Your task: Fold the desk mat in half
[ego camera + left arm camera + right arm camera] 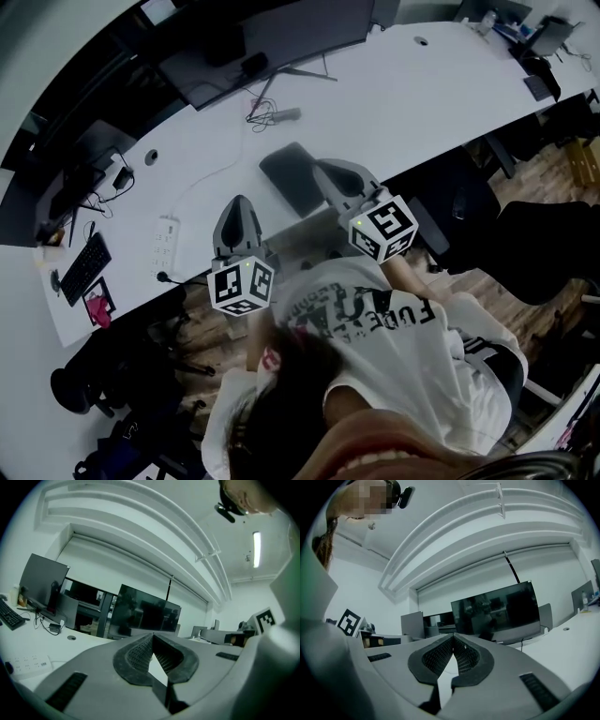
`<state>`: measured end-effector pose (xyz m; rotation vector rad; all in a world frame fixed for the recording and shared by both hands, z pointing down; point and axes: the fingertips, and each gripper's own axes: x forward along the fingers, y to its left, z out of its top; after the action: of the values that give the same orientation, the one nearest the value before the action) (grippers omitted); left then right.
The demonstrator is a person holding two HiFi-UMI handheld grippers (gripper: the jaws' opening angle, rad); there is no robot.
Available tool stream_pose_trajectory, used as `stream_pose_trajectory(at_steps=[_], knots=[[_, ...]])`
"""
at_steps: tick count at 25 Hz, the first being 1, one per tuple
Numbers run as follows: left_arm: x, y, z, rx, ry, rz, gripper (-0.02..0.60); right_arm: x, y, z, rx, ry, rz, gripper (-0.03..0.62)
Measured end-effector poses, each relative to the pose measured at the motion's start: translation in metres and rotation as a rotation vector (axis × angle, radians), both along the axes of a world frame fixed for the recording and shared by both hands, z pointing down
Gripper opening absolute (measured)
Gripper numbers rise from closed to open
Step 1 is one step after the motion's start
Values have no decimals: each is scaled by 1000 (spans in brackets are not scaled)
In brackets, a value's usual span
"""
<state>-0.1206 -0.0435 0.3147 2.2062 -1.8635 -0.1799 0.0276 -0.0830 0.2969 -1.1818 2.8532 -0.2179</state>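
Observation:
In the head view the desk mat is a small dark rectangle lying flat on the white desk, close to its near edge. My left gripper hovers level over the desk edge, to the left of the mat and apart from it. My right gripper points along the mat's right edge, but whether it touches the mat I cannot tell. In the two gripper views the left gripper and the right gripper have their ribbed pads meeting at the tips with nothing between. Neither of those views shows the mat.
A large dark monitor stands at the back of the desk, with a cable bundle in front of it. A white power strip and a black keyboard lie to the left. Office chairs stand below the desk edge.

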Motion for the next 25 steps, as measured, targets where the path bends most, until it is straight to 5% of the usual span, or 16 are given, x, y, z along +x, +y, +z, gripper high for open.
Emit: stream_pose_trajectory(at_steps=[12, 25], knots=[[37, -14, -19, 71, -66, -41, 2, 39, -35, -20, 59, 5, -69, 0], [27, 4, -6, 27, -25, -115, 3, 33, -30, -4, 14, 49, -121, 0]])
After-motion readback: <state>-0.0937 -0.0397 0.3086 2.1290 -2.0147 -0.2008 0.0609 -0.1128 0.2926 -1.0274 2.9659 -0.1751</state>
